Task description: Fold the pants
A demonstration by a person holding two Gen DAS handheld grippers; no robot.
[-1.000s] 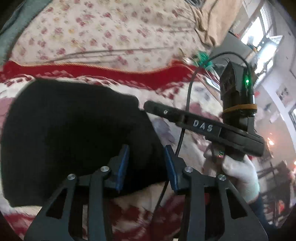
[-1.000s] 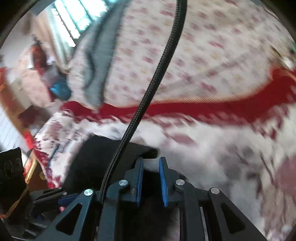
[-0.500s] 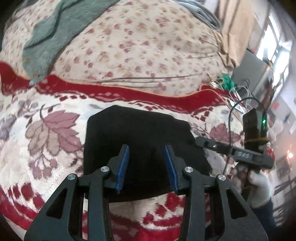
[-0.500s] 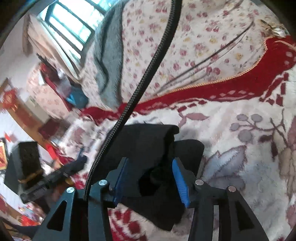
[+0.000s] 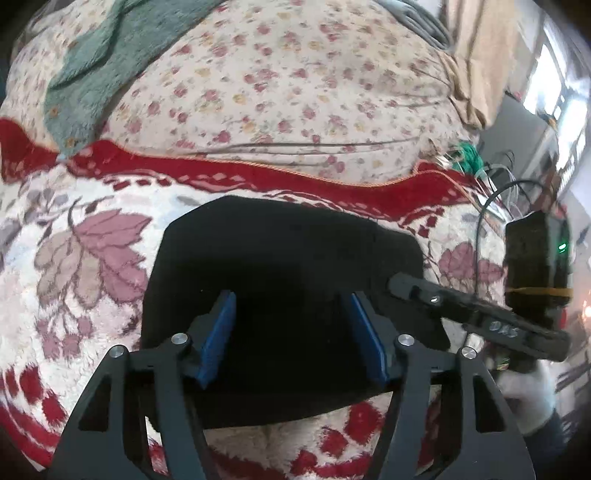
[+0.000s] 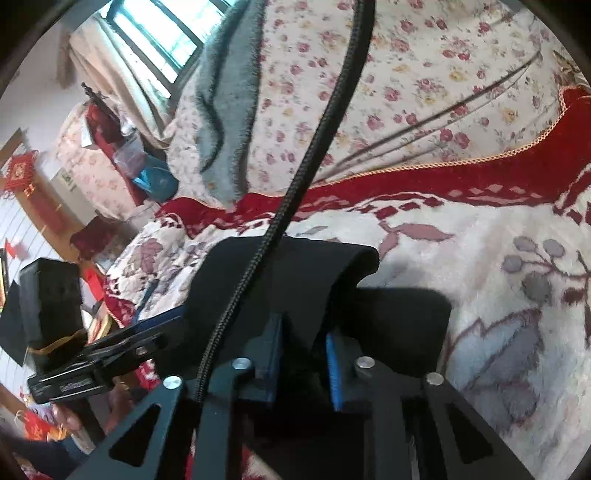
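Observation:
The black pants point(image 5: 280, 266) lie folded into a compact rectangle on a white and red floral blanket point(image 5: 85, 258). My left gripper point(image 5: 291, 314) hovers open over their near edge, blue pads spread wide with nothing between them. In the right wrist view my right gripper point(image 6: 303, 343) has its blue pads around a raised fold of the pants point(image 6: 295, 273), which lifts off the lower layer point(image 6: 402, 317). The right gripper also shows in the left wrist view point(image 5: 476, 314) at the pants' right edge. The left gripper shows in the right wrist view point(image 6: 110, 350) at the left.
A floral quilt point(image 5: 295, 92) is heaped behind the blanket, with a grey-green fleece point(image 5: 110, 66) draped on it. A black braided cable point(image 6: 306, 147) crosses the right wrist view. Furniture and a window point(image 6: 155, 33) stand to the left beyond the bed.
The left gripper pulled back from the pants and opened wider. The right gripper opened, then narrowed onto a raised fold of the pants.

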